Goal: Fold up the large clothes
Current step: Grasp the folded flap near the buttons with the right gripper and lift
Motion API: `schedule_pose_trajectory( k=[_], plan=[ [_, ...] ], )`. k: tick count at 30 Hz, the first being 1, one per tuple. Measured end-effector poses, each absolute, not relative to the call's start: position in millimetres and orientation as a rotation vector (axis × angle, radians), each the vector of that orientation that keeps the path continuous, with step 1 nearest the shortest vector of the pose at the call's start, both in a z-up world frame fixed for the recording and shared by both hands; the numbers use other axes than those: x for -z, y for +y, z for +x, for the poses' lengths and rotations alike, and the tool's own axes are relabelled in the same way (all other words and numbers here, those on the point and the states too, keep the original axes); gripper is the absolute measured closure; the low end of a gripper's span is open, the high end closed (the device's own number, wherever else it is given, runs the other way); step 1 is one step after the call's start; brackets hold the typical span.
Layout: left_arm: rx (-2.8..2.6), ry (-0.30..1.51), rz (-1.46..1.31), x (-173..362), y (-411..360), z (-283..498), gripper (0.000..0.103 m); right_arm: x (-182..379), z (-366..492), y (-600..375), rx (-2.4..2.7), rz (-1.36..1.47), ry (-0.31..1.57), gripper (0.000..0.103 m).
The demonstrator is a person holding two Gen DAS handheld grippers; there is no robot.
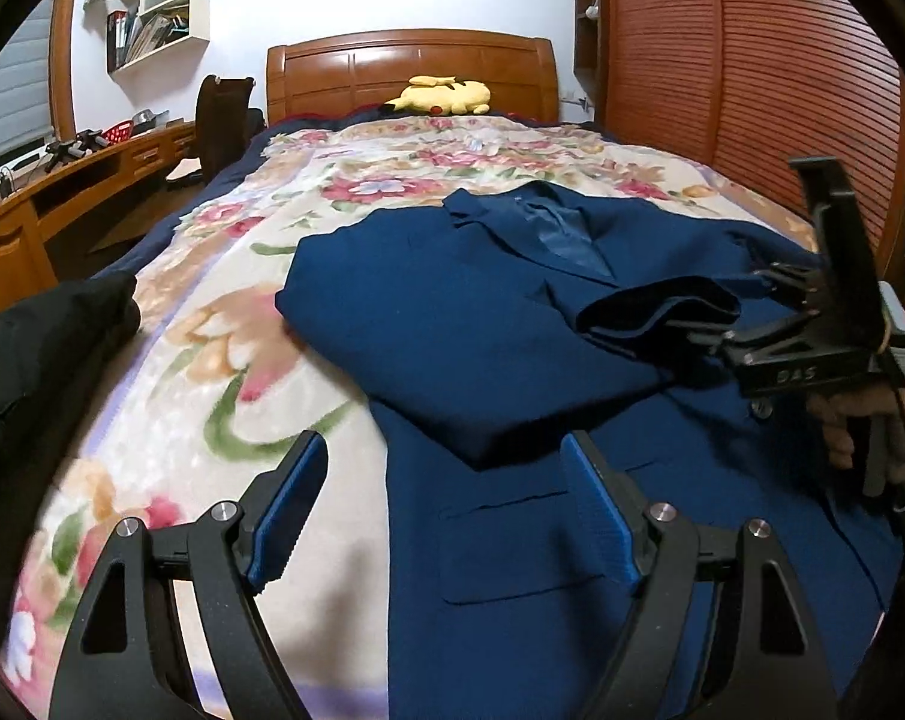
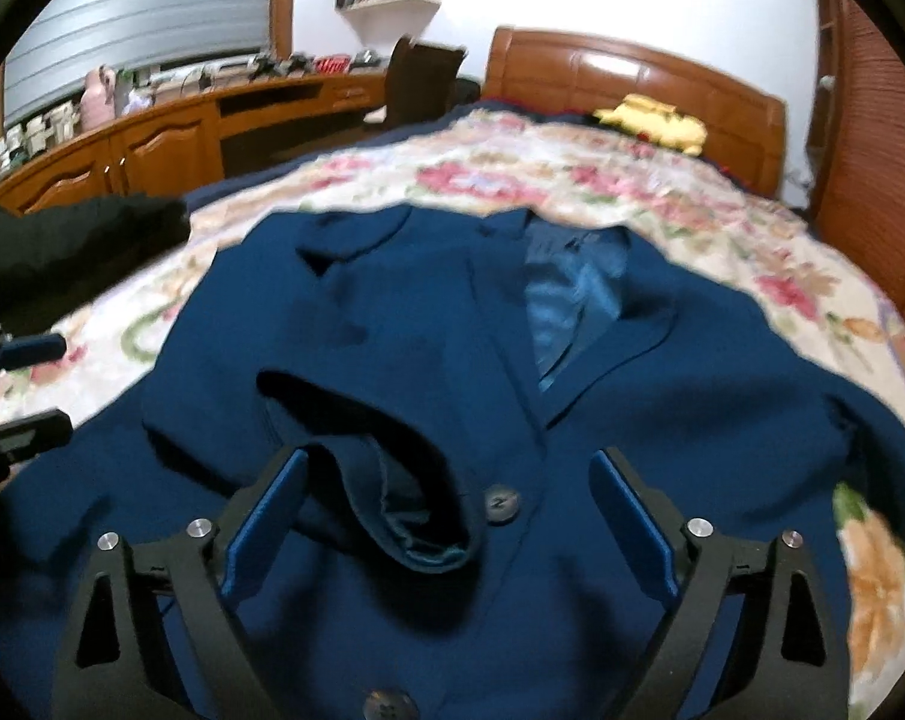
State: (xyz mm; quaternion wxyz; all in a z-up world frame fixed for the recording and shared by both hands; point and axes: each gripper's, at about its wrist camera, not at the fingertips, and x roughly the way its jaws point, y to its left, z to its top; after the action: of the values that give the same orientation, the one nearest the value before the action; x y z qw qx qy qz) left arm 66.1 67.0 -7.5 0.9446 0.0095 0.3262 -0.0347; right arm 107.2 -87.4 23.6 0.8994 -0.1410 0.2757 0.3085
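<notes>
— Nearest the left wrist camera, how does the left gripper (image 1: 440, 510) stand?

— Its blue-padded fingers (image 1: 287, 510) are spread wide and hold nothing. One hangs over the floral blanket (image 1: 224, 312), the other over the lower front of the navy suit jacket (image 1: 512, 360), near a pocket flap.

— And the right gripper (image 2: 452, 516)?

— Also spread wide, nothing pinched. Between its fingers lies the open sleeve cuff (image 2: 410, 498), folded across the jacket's chest beside a dark button (image 2: 503, 504). Whether the left pad touches the cuff cannot be told.

— Where does the jacket lie, and which way does it point?

— Flat and face up on the blanket, buttoned, its long axis running along the bed: hem towards the cameras, collar and lapels towards the wooden headboard (image 1: 410, 69).

— Anything around it?

— A black garment (image 1: 38, 348) lies at the bed's left edge, apart from the jacket. Farther off, a yellow plush toy (image 1: 443, 96) rests against the headboard, and a wooden desk (image 2: 170, 126) lines the left wall.
</notes>
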Motion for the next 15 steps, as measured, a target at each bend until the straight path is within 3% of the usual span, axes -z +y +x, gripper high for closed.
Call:
schedule_pose_trajectory(
  k=[1,3,5,7,11,15],
  plan=[
    [0.069,0.665,0.026,8.8,65.8,65.6,0.022,-19.5,109.5,-85.6,-0.647,-0.299,0.586,0.016],
    [0.067,0.666,0.033,11.1,65.3,64.8,0.022,-16.0,112.3,-82.9,-0.66,-0.309,0.604,0.038],
    [0.067,0.668,0.038,11.7,64.7,64.6,0.022,-17.1,112.9,-84.5,-0.651,-0.307,0.6,0.068],
    [0.071,0.666,0.034,11.8,64.4,64.4,0.022,-20.3,113.1,-88.0,-0.648,-0.287,0.587,0.083],
    [0.075,0.664,0.038,10.4,63.7,63.7,0.022,-27.8,109.1,-100.2,-0.639,-0.234,0.547,0.096],
    [0.068,0.657,0.046,5.0,62.9,63.2,0.022,-37.2,94.0,-109.5,-0.66,-0.205,0.491,0.096]
  ],
)
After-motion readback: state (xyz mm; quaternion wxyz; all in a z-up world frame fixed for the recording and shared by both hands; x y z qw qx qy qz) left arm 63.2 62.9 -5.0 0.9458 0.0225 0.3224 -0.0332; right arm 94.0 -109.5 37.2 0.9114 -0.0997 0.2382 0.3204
